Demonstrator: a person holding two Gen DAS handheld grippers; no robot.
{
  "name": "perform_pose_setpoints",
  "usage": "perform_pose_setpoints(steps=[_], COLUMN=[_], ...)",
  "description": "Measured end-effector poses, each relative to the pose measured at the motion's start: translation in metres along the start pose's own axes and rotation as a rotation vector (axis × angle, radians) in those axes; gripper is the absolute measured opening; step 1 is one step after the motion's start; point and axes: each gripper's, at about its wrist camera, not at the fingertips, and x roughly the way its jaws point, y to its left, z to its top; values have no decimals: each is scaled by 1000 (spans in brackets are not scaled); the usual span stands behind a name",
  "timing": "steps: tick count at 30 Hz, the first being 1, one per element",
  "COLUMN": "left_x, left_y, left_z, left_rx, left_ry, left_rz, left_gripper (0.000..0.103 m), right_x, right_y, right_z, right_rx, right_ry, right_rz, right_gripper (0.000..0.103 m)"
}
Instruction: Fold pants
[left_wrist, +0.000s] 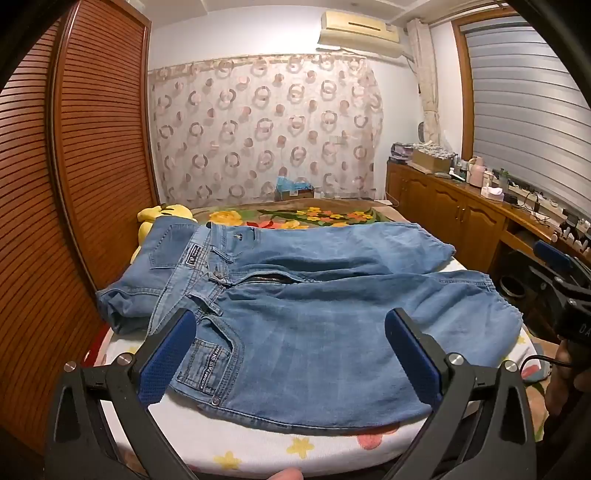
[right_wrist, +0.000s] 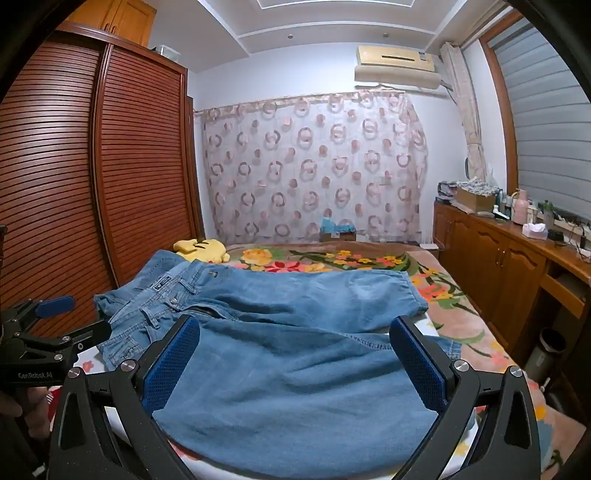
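Lying flat, blue denim pants (left_wrist: 314, 295), fly unzipped, legs spread

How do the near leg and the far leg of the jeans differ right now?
The near leg lies at the front of the bed, its outer seam along the edge; the far leg lies behind it, next to the floral blanket. The near leg sits between the open left claw fingers; the far leg is beyond them. In the right wrist view the near leg reaches further right than the far leg. Both are light blue denim, spread flat and unfolded.
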Motion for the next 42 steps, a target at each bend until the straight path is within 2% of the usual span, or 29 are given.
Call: perform_pose_setpoints(steps=[42], left_x=[-6], left_y=[4], left_z=[2], left_rx=[-16], left_ry=[-17], left_rz=[-4], left_gripper=[102], right_x=[0], right_y=[3], right_z=[-1], right_rx=[-6], right_ry=[20], right_rz=[-3], right_gripper=[103])
